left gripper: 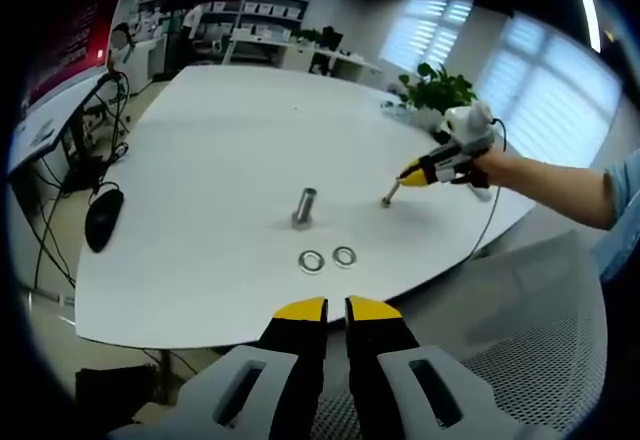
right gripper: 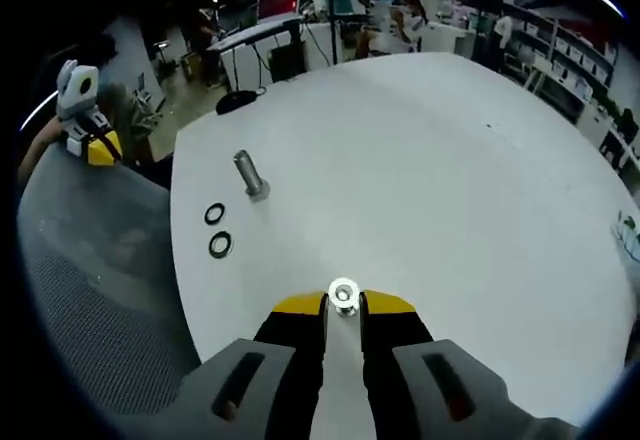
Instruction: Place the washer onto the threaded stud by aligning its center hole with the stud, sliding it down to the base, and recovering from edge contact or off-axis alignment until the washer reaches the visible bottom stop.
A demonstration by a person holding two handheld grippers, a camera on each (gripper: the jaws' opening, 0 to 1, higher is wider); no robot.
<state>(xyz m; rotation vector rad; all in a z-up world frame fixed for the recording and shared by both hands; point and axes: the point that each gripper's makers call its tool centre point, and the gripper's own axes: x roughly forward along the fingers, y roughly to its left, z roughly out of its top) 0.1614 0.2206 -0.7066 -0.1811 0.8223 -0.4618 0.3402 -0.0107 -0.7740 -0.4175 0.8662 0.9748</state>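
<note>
1. Right gripper fingers pinch a small bolt upright, its tip on the surface.
2. Left gripper fingers sit pressed together, holding nothing.
3. Two washers lie beside the threaded stud; none is placed yet.

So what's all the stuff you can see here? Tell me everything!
Table: one, white.
Threaded stud: one, silver, upright mid-table.
Washers: two, silver, flat beside the stud.
Bolt: one, silver, in the right claw.
Mouse: one, black, table's far edge.
Plant: one, green, table's back.
Mesh chair: one, grey, by the table.
Left claw: yellow tips, nearly closed, empty.
Right claw: yellow tips, gripping the bolt.
</note>
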